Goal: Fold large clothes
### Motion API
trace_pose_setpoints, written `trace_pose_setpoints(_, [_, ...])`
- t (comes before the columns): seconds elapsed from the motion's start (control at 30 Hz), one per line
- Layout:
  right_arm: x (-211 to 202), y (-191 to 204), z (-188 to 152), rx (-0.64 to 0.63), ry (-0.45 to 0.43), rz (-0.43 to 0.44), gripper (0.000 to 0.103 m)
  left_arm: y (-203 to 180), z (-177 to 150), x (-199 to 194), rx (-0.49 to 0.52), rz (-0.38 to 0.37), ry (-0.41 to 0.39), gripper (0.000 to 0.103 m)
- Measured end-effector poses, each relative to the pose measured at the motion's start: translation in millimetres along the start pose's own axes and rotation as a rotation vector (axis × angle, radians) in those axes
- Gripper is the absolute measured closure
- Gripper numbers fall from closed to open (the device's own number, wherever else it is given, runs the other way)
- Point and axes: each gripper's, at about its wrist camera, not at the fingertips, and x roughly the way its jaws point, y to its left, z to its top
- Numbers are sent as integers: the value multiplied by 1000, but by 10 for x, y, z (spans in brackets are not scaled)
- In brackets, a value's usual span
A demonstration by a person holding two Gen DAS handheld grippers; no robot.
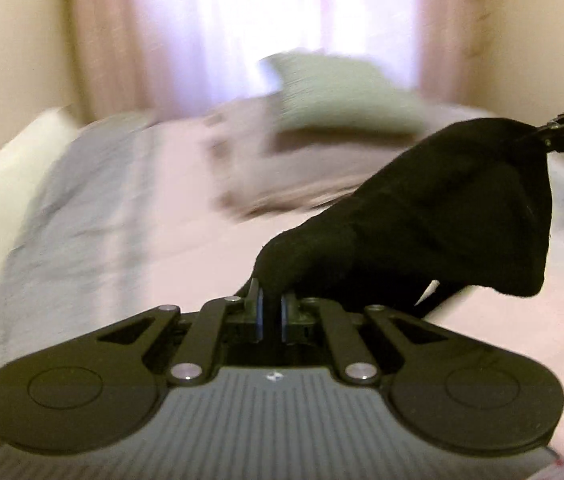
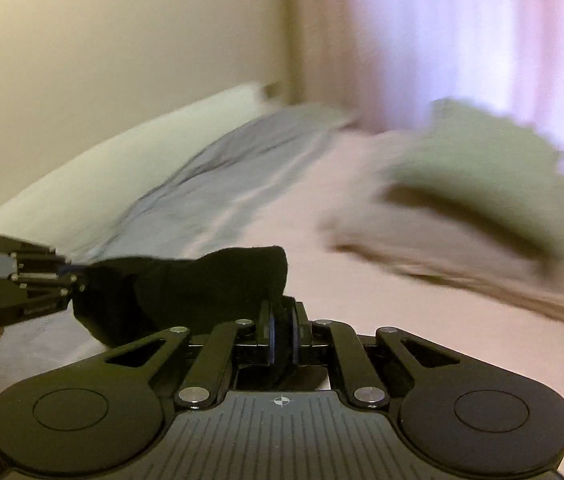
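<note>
A black garment (image 1: 422, 220) is held stretched in the air between two handheld grippers, above a pale pink bedsheet (image 1: 170, 216). Its fabric is matte and so dark that no seams, collar or sleeves can be made out; only a thick, bunched band of cloth is seen, sagging into a rounded lobe at its lower right in the left wrist view. One end is pinched by the left gripper (image 1: 272, 310), whose blue-padded fingers are pressed together on the cloth. The other end is clamped in the same way by the right gripper (image 2: 282, 334), its pads closed tightly on a fold; from the left wrist view that gripper is seen only as a dark linkage cut off by the frame's right edge. What kind of garment it is cannot be told, and the part of it lying behind the grippers is hidden.

Farther back on the bed, a sage-green folded cloth (image 1: 342, 92) is seen resting on a beige folded cloth (image 1: 290, 176), both smeared by motion blur. A grey-blue blanket (image 2: 210, 192) is laid along the bed's far side, next to a white edge and a cream wall (image 2: 102, 72). Pink curtains (image 1: 242, 20) are washed out by daylight.
</note>
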Motion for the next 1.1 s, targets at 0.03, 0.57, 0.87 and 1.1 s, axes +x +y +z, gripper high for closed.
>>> trace_pose_setpoints(0.03, [-364,-219,-73,11,-20,-45,99,-305,77,-22,-1,-45,-13,98])
trace_pose_setpoints(0.57, [-2680,-1963,-1105,174,-111,-470,92,-2835,425,841,-56,-495,188,86])
trace_pose_setpoints(0.87, [-1436,-1949,-2428,385,355,-289,61,-2462,-145,1307,-10,-387,342,72])
trace_pose_setpoints(1.1, [-1764,-2410,-2580,394,386,-392,48,-3085,-31,1673,3,-531,363,50])
